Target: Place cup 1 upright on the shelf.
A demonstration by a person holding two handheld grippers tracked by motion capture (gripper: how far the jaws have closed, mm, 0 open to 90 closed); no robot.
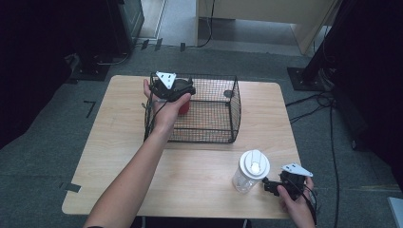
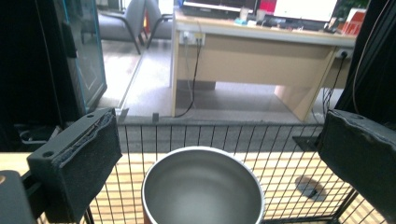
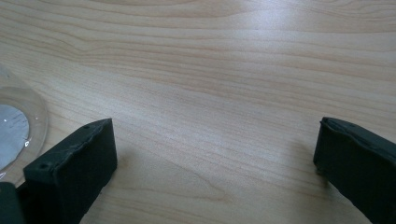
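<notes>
A red cup (image 1: 184, 107) with a steel inside (image 2: 203, 186) sits in the left part of a black wire basket (image 1: 235, 102) at the table's far middle. My left gripper (image 1: 177, 93) hovers just over it, and in the left gripper view the left gripper (image 2: 219, 137) is open, its jaws wide on either side of the cup's rim without touching it. At the front right, a clear jar (image 1: 251, 170) with a white lid stands upright. My right gripper (image 1: 270, 185) is low beside it, to its right. In the right gripper view the right gripper (image 3: 215, 154) is open over bare wood, with the jar (image 3: 14, 126) at the left edge.
The wooden table (image 1: 199, 185) has open surface in front of the basket and on its left half. Basket wires (image 2: 280, 135) rise behind the cup. Beyond the table are a desk (image 2: 261, 51), dark stands and floor cables (image 1: 313, 102).
</notes>
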